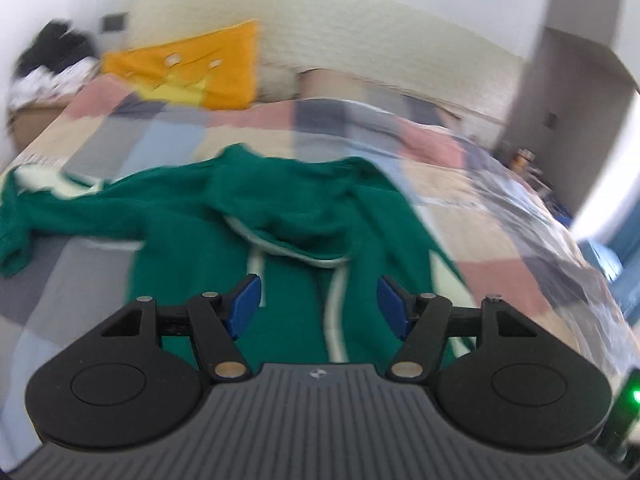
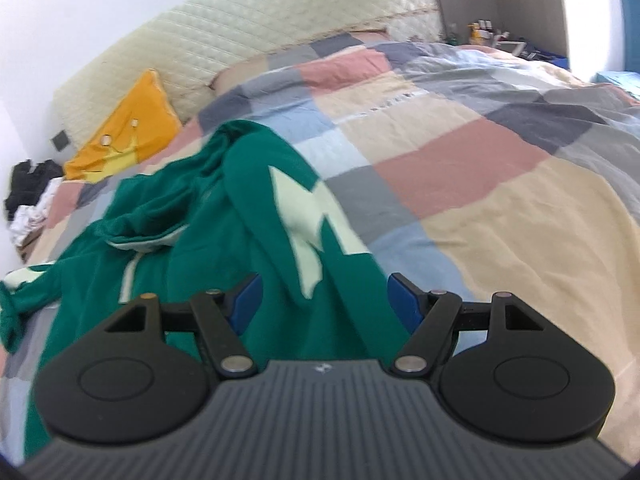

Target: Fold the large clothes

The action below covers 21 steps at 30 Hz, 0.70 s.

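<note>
Green hoodie (image 1: 288,216) lies rumpled on the bed's patchwork duvet (image 2: 500,184), toward the foot edge, hood and drawstrings up, 1 sleeve trailing toward the side edge and another doubled over the body. Both the left gripper (image 1: 318,304) and the right gripper (image 2: 326,304) hover above it with jaws wide, holding nothing. Likely trouble: pinching only the top layer of bunched cloth, so the garment drags crooked instead of spreading flat. An orange pillow (image 2: 128,136) sits well apart at the headboard.

A home bedroom — a bed under a patchwork duvet (image 2: 460,168) fills the view. A quilted cream headboard (image 2: 248,36) and an orange pillow (image 2: 132,136) stand against the wall.
</note>
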### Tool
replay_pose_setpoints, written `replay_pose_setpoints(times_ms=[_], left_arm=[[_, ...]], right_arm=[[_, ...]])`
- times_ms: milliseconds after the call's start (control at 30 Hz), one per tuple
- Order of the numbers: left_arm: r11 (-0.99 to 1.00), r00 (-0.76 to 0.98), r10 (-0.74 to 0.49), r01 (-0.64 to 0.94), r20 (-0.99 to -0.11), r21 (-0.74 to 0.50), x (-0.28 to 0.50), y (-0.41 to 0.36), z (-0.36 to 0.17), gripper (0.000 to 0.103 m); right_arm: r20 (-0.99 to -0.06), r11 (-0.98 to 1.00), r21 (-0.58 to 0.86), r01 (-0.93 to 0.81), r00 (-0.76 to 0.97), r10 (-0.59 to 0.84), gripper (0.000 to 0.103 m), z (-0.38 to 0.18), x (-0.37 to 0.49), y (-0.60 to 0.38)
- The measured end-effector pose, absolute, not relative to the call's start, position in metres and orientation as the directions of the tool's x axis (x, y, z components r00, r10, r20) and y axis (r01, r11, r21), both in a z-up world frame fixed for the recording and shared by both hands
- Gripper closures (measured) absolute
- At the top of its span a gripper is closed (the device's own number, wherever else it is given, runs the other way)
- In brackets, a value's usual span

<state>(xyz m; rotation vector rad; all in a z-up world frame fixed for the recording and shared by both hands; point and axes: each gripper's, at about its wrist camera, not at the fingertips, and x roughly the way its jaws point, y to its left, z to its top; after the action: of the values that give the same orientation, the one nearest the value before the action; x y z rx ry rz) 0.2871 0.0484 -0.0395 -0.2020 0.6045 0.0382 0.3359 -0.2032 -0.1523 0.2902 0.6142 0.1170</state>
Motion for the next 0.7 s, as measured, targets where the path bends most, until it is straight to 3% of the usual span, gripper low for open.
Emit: replay_pose_setpoints(times_ms=[233, 600, 633, 700], left_arm=[[0.977, 0.827, -0.112, -0.010, -0.551, -0.213, 0.291, -0.019, -0.085, 0.034], [0.968, 0.788, -0.137, -0.023, -0.601, -0.251, 0.287, 0.029, -0.155, 0.034], [0.961, 0.787, -0.148, -0.029, -0.599, -0.275, 0.287, 0.035, -0.156, 0.034], [0.948, 0.789, -0.165, -0.039, -0.592, -0.316, 0.286, 0.044, -0.158, 0.034]], right_arm=[[-0.636, 0.922, 0.378, 0.084, 0.747, 0.193, 0.031, -0.175, 0.345, -0.221], [-0.717, 0.877, 0.452, 0.160, 0.650, 0.251, 0.030, -0.204, 0.353, -0.219], [-0.718, 0.881, 0.445, 0.157, 0.650, 0.247, 0.032, -0.204, 0.353, -0.217], [-0.716, 0.886, 0.439, 0.147, 0.653, 0.247, 0.050, -0.203, 0.353, -0.214]])
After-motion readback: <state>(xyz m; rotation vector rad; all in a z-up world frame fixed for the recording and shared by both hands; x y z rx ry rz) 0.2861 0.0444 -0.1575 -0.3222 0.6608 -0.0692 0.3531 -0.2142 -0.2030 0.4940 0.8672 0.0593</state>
